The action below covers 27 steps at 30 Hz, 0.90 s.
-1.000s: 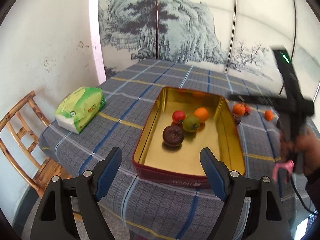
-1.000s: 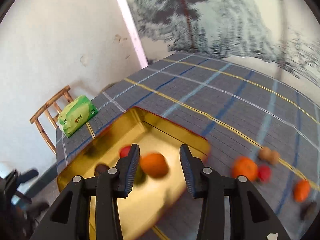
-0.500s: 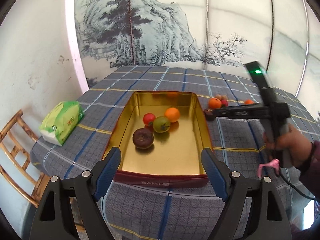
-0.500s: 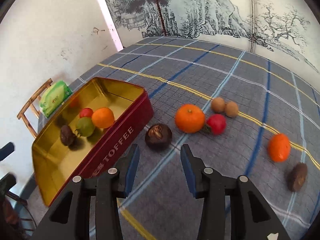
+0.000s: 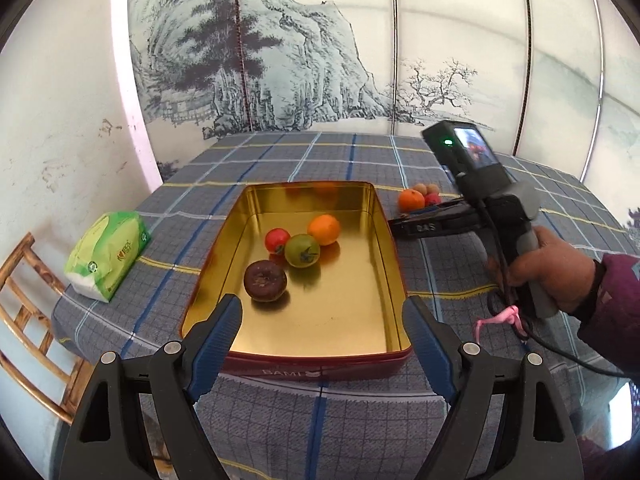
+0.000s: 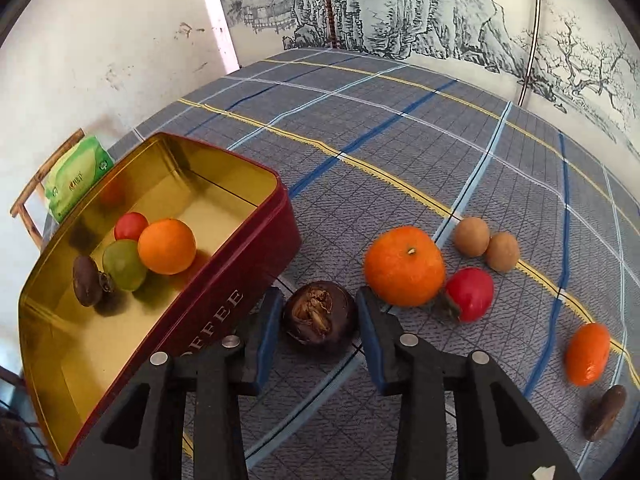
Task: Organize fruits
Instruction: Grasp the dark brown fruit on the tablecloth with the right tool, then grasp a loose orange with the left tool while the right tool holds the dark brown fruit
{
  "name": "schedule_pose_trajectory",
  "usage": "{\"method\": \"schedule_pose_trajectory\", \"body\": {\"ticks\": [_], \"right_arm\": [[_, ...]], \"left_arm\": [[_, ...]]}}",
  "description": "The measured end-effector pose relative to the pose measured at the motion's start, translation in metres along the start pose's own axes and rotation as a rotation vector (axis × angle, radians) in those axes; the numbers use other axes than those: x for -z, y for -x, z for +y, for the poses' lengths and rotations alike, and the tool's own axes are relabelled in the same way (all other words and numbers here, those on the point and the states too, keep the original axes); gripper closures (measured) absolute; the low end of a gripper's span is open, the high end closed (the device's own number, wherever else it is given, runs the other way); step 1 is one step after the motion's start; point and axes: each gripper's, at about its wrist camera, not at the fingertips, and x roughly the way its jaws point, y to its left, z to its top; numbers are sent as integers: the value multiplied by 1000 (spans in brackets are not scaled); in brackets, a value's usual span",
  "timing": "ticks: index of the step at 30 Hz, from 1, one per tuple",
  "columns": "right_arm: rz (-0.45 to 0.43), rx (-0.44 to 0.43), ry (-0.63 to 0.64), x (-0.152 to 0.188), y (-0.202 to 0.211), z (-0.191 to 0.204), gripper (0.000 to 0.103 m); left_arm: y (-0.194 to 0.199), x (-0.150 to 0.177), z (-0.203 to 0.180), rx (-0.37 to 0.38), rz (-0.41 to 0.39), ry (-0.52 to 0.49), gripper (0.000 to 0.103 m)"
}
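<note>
A red tin with a gold inside (image 5: 394, 264) (image 6: 240, 292) lies on the checked tablecloth. It holds an orange (image 5: 324, 229), a green fruit (image 5: 302, 250), a small red fruit (image 5: 277, 240) and a dark brown fruit (image 5: 265, 281). My right gripper (image 6: 318, 322) is open, low on the cloth, its jaws either side of a dark brown fruit (image 6: 320, 317) beside the tin. An orange (image 6: 404, 266), a red fruit (image 6: 470, 294), two tan fruits (image 6: 472, 237), a small orange (image 6: 587, 354) and another dark fruit (image 6: 604, 412) lie to the right. My left gripper (image 5: 320, 344) is open and empty at the tin's near edge.
A green tissue pack (image 5: 106, 254) lies at the table's left edge. A wooden chair (image 5: 24, 304) stands beside the table on the left. A painted screen (image 5: 360, 60) and a white wall stand behind the table.
My right gripper has moved from above the tin to the cloth on its right and come down around the dark brown fruit. The left gripper has held near the tin's front edge.
</note>
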Motion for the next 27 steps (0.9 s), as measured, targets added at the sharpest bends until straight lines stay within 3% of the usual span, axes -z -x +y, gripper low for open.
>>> {"method": "schedule_pose_trajectory", "body": {"ticks": [7,14,21,27], "right_arm": [[-76,31,-41,58,73,-27,69],[-88,226,-216,122,134,-119,69],[-83,381,-357,163,158,-191,69],[-71,409,-441,191,164,-226,69]], "left_arm": [[-8,-5,1,60,58,4,21],[-15,-11,-20,68,75,-32,21],[-23,-22,-41,52,74,-88,21],[-33,-30,-63,52,77,-138,21]]}}
